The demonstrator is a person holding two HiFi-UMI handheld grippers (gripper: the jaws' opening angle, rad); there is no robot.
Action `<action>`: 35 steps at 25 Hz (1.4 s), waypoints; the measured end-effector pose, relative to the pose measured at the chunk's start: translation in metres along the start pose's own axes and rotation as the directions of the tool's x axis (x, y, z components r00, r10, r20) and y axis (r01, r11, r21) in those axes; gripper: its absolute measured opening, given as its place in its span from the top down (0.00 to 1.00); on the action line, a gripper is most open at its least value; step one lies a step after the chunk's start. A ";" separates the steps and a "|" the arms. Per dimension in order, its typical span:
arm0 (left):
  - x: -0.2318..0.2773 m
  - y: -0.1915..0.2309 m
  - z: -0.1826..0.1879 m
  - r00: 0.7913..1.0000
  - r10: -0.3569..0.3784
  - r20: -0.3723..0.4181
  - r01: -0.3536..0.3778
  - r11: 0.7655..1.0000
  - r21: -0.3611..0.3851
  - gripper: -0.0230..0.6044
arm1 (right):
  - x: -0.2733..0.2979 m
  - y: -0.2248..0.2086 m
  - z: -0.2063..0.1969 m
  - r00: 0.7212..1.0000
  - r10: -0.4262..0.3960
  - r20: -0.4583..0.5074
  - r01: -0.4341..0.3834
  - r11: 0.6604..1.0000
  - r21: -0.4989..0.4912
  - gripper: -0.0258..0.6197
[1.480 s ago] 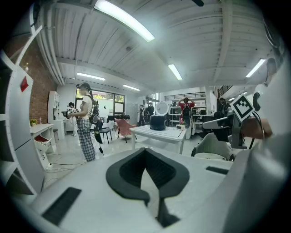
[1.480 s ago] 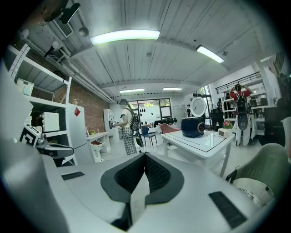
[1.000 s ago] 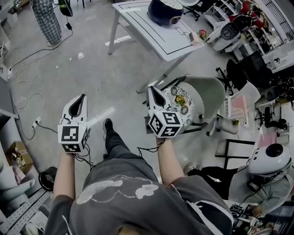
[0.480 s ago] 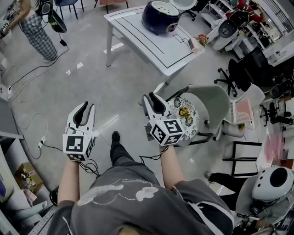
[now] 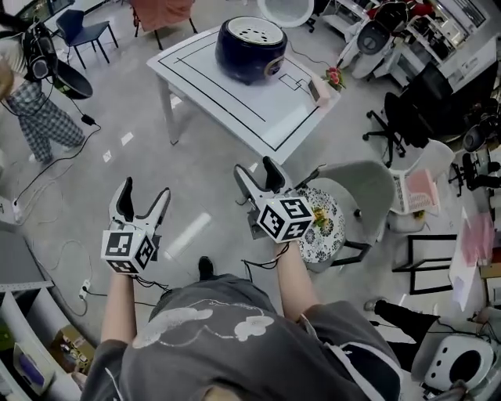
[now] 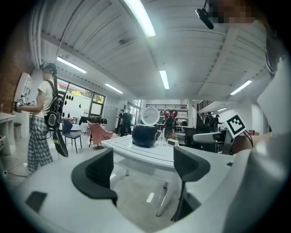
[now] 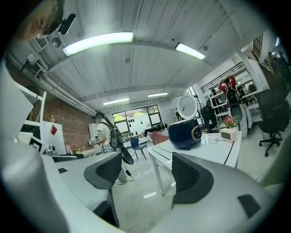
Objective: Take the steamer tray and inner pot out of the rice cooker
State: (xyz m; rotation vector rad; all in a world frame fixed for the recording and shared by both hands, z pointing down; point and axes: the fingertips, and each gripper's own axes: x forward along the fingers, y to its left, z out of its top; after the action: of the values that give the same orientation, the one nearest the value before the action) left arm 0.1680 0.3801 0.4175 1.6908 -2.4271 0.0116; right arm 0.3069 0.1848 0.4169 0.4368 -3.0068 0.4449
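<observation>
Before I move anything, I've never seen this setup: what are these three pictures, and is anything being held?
No robot arm here: a person holds a two-jaw gripper in each hand. The downward picture comes from a camera on the person's head and shows the left gripper and right gripper above the floor. The other two come from cameras riding on each gripper, looking along its jaws. Both pairs of jaws are opening, with nothing between them. Ahead, a white table carries a dark blue rice cooker, lid up, the white perforated steamer tray showing inside, and a small flower pot. Nothing is held.
</observation>
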 end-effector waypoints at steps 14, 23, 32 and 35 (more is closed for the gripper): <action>0.160 0.027 0.018 0.985 -0.160 -0.060 0.164 0.985 0.061 0.32 | 0.065 -0.083 0.016 0.990 -0.137 -0.017 0.138 0.988 0.062 0.45; 0.313 0.075 0.034 0.949 -0.308 -0.070 0.312 0.948 0.062 0.32 | 0.152 -0.151 0.044 0.955 -0.297 0.029 0.291 0.949 0.117 0.45; 0.451 0.123 0.060 0.892 -0.438 -0.114 0.446 0.893 0.059 0.32 | 0.258 -0.204 0.090 0.905 -0.423 0.039 0.413 0.899 0.146 0.45; 0.491 0.140 0.080 0.870 -0.480 -0.114 0.489 0.869 0.073 0.32 | 0.293 -0.217 0.118 0.881 -0.472 0.047 0.463 0.877 0.129 0.45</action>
State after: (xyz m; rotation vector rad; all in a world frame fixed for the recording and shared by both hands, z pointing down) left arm -0.1392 -0.0360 0.4281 2.2449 -1.8983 0.1413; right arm 0.0856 -0.1277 0.3956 1.1804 -2.8042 0.5627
